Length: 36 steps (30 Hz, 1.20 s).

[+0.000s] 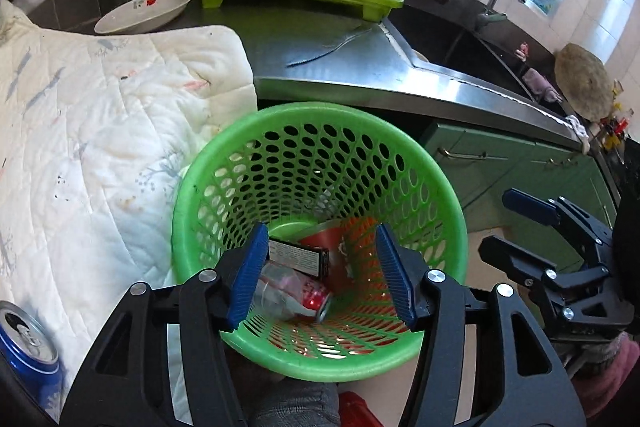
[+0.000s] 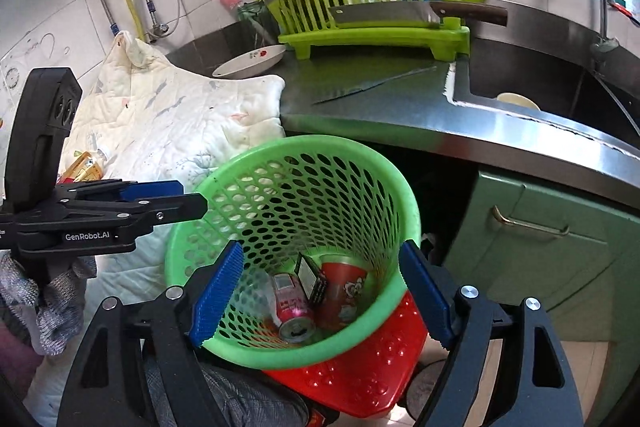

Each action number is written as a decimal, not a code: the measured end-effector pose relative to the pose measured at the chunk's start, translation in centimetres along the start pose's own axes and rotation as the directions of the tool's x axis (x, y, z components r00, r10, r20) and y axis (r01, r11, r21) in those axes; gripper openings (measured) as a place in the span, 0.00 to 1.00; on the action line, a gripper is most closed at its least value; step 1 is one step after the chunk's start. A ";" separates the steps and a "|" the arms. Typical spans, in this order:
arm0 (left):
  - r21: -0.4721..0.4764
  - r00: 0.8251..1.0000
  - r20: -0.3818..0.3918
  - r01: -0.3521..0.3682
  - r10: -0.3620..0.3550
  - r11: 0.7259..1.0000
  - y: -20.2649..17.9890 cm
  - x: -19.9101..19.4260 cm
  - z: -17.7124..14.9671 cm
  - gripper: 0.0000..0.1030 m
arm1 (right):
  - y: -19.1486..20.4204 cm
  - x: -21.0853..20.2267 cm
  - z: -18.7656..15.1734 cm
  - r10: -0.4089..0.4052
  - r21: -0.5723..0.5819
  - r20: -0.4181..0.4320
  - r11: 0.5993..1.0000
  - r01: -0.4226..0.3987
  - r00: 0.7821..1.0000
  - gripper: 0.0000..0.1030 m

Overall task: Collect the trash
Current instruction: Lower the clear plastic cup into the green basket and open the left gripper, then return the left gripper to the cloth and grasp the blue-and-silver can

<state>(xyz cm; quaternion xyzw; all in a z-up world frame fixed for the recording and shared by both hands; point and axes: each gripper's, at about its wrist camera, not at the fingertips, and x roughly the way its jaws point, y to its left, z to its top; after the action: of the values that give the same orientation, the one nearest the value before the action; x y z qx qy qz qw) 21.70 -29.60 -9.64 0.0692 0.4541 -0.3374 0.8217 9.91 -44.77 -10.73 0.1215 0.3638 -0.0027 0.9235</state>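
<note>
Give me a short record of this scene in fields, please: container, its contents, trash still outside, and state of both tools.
container: green perforated plastic basket, standing on a red plastic stool
contents: pink drink can, black printed carton, red paper cup, clear plastic bottle
trash outside: blue drink can on the white quilted cloth
left tool: open, empty
right tool: open, empty

- Lime-green slatted plastic dish rack on steel counter; steel cleaver with wooden handle across its front.
- White floral-print ceramic plate beside rack.
- White quilted cloth.
- Slender utensil, possibly a knife.
</note>
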 end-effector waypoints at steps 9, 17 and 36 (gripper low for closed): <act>0.001 0.999 0.030 -0.023 0.023 1.000 0.8 -2.5 -1.4 0.54 | 0.7 -0.2 -0.3 0.017 0.004 -0.001 1.000 -0.017 1.000 0.75; 0.012 0.995 0.070 -0.075 0.074 0.997 2.3 -6.5 -3.5 0.54 | 2.8 -0.5 -0.4 0.053 -0.004 0.004 0.999 -0.053 0.999 0.75; 0.074 0.942 0.083 -0.332 0.326 0.940 11.5 -14.4 -7.7 0.77 | 10.4 -1.0 0.0 0.127 -0.116 0.000 0.985 -0.126 0.992 0.78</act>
<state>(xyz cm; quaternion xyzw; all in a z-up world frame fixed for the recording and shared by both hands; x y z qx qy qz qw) 18.20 -10.53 -4.84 0.1682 0.3924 -0.2171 0.8778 10.14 -34.79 -7.77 0.0907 0.3515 0.0765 0.9286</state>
